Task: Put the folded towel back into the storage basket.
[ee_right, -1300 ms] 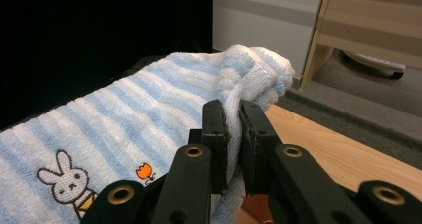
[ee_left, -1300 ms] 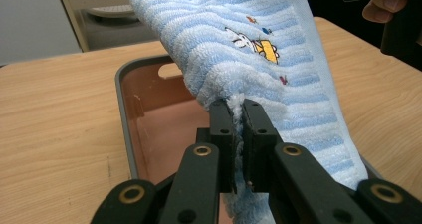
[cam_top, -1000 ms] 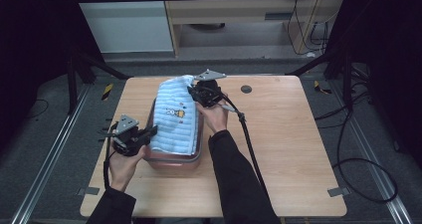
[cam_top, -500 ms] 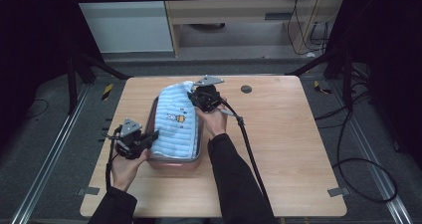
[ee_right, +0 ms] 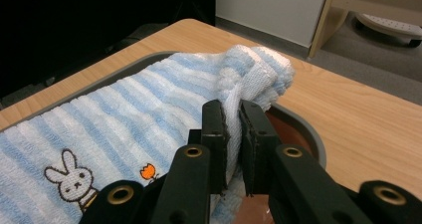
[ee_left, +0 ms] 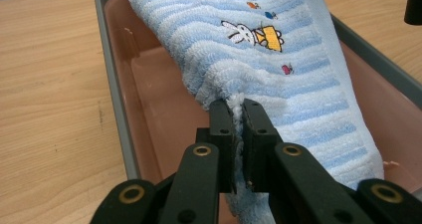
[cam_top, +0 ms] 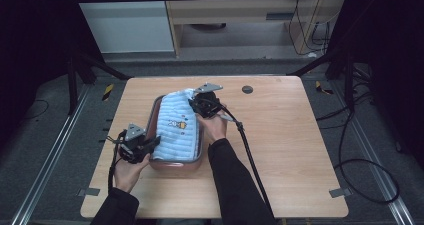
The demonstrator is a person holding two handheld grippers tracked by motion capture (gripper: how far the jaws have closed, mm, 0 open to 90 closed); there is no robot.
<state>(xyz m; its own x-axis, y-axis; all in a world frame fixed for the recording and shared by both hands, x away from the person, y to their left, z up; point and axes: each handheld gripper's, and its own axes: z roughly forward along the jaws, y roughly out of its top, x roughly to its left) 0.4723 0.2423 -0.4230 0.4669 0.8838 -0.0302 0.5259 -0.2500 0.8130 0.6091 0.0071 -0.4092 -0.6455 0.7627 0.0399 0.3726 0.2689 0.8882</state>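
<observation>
- Towel (cam_top: 176, 131): a blue-striped cloth with a small rabbit picture, stretched lengthwise over the pink tray (cam_top: 153, 116) on the wooden table (cam_top: 290, 150).
- Left gripper (cam_top: 150, 144): at the near end of the tray, jaws clamped on a pinch of the towel's edge.
- Right gripper (cam_top: 196, 105): at the far end, jaws likewise closed on a bunched corner of the towel.
- Step in hand, as it appears: lowering the towel into the tray. To do it well, both ends should descend together, with the cloth kept lightly taut so it settles flat between the tray walls rather than draping over a rim; release only once the cloth rests on the floor of the tray.
- Left gripper view: shows the towel (ee_left: 278, 59) lifted clear of the tray's bare floor (ee_left: 149, 89) on that side, and the fold gripped between the pads (ee_left: 222, 124), details too small in the high view.
- Right gripper view: shows the bunched corner (ee_right: 254, 74) rising above the pads (ee_right: 215, 122) and the tray's rounded far rim (ee_right: 308, 134).
- High view: alone gives both hands and the tray's place on the table.
</observation>
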